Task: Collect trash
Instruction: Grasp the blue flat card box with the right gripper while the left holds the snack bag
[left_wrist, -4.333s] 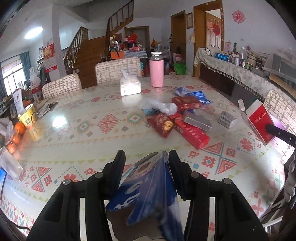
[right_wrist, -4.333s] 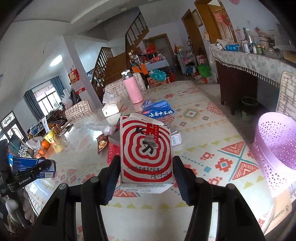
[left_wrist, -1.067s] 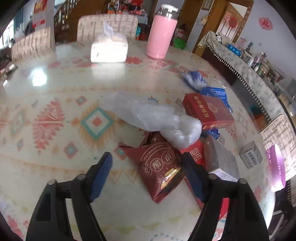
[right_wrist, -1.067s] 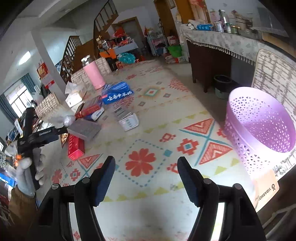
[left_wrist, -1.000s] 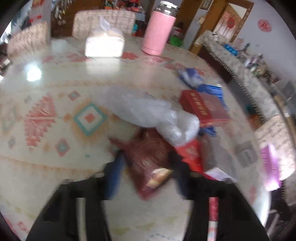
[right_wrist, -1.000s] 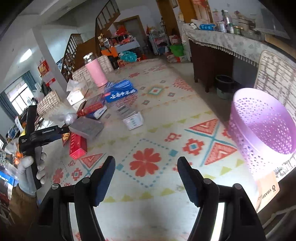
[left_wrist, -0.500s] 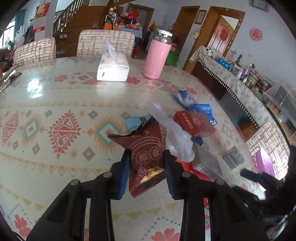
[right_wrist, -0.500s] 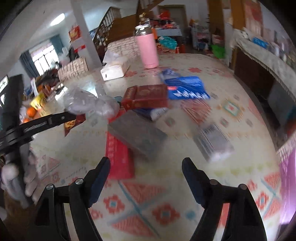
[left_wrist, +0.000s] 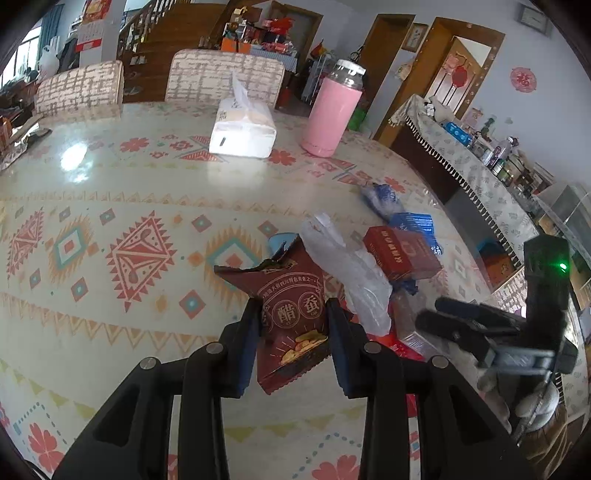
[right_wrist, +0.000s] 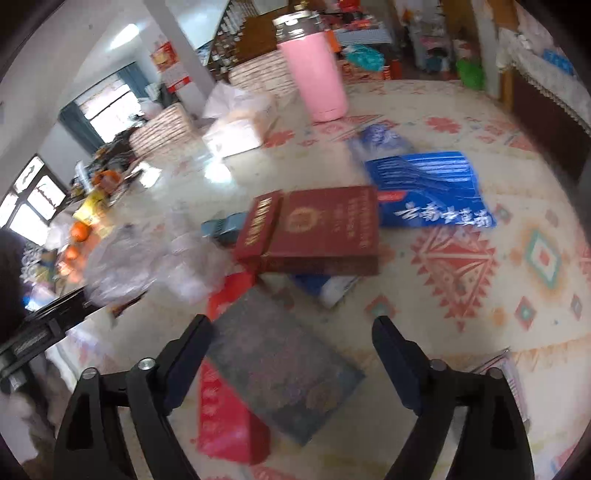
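- Gripping item: the left gripper (left_wrist: 291, 314) is clamped on a dark red snack bag (left_wrist: 291, 310), torn open at the top, which stands upright between the two fingers, clear of the patterned table (left_wrist: 110, 206).
- Clear plastic bag (left_wrist: 347, 273): crumpled, just right of the held snack bag and touching its upper right edge.
- Dark red box (left_wrist: 400, 253): ahead and right of the left gripper, past the plastic bag; a blue packet (left_wrist: 415, 223) lies beyond it.
- Right gripper (right_wrist: 291, 354): fingers spread wide apart, holding nothing, hovering over a grey flat box (right_wrist: 280, 362) that sits between and just below the fingertips.
- Bright red box (right_wrist: 225, 413): partly under the grey flat box, by the right gripper's left finger.
- Dark red box, right wrist view (right_wrist: 325, 229): straight ahead of the right gripper, beyond the grey flat box; the blue packet (right_wrist: 432, 192) lies ahead and right of it. This view is motion-blurred.
- Background, far ahead of the left gripper: pink flask (left_wrist: 332, 114) upright, white tissue pack (left_wrist: 242, 127) to its left.
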